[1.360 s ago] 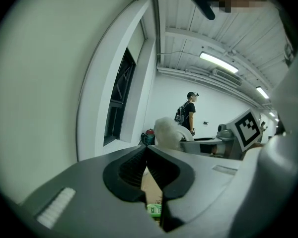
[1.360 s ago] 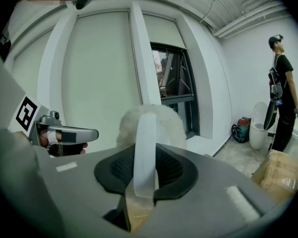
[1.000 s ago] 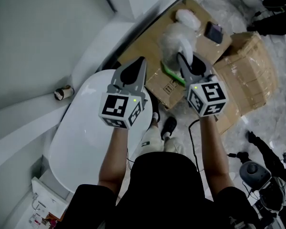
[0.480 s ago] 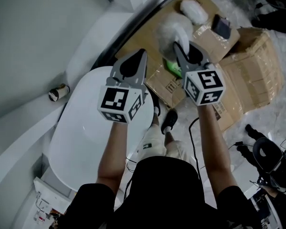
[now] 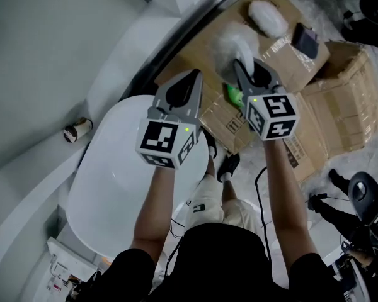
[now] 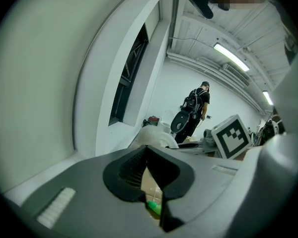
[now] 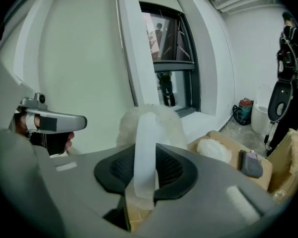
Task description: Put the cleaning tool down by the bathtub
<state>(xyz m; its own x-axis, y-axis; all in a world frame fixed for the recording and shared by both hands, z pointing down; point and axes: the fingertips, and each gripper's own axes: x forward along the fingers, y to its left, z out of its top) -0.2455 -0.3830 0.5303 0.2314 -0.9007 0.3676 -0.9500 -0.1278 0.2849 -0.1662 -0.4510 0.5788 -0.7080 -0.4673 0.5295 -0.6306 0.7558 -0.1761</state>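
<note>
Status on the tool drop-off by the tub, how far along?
Done: the tool is picked up, and the right gripper is shut on the cleaning tool by its pale handle. In hand: it is held in the air over the flattened cardboard beside the bathtub. Left: lower it, set it down, open the jaws. The left gripper is shut and empty.
</note>
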